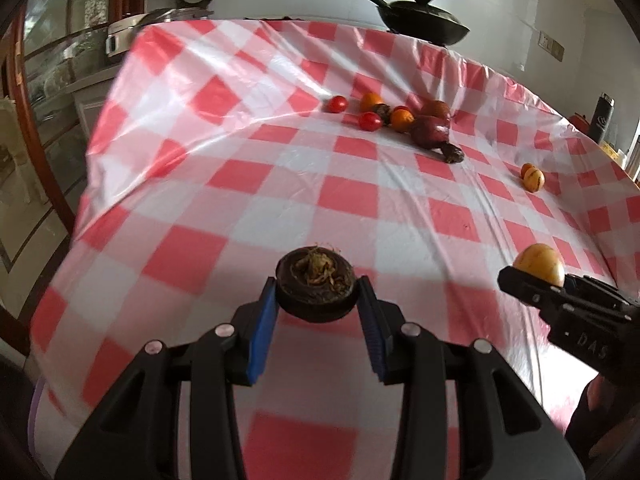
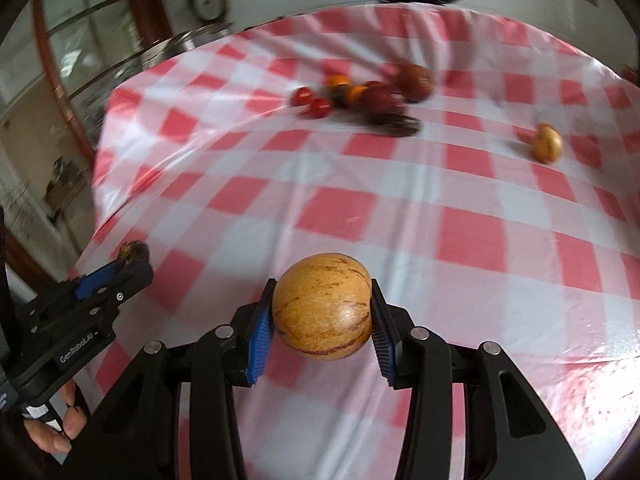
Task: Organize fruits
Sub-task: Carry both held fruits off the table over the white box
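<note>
Left gripper [image 1: 317, 300]: clamped on the dark round fruit [image 1: 316, 286], blue pads pressed to its flanks, dried calyx turned up toward the lens; carried clear above the checked tablecloth [image 1: 240, 184].

Right gripper [image 2: 322, 312]: squeezed on the striped yellow melon [image 2: 322, 306], pads at its widest girth, held off the cloth (both hands loaded at once, folks!).

Fruit pile [image 1: 396, 120]: sat at about 1 o'clock in the left view, red tomatoes, orange citrus and dark reddish fruits bunched and touching.

Yellow pair [image 1: 533, 177]: two more striped fruits together at 2 o'clock, well apart from the pile; the right view, blurred, showed one clearly.

Far edge: a lidded black pan [image 1: 424, 20] stood beyond the table at 12 o'clock.

Handling, dark fruit: looked light with a firm rind, so a grip across the equator seemed right; the brittle calyx was best left untouched.

Handling, melon: smooth, glossy skin probably slippery, and likely bruisable under a hard pinch; a centred hold at the fattest part suited it.

Likely destination: the melon appeared bound for its yellow kin, the dark one for the pile.
</note>
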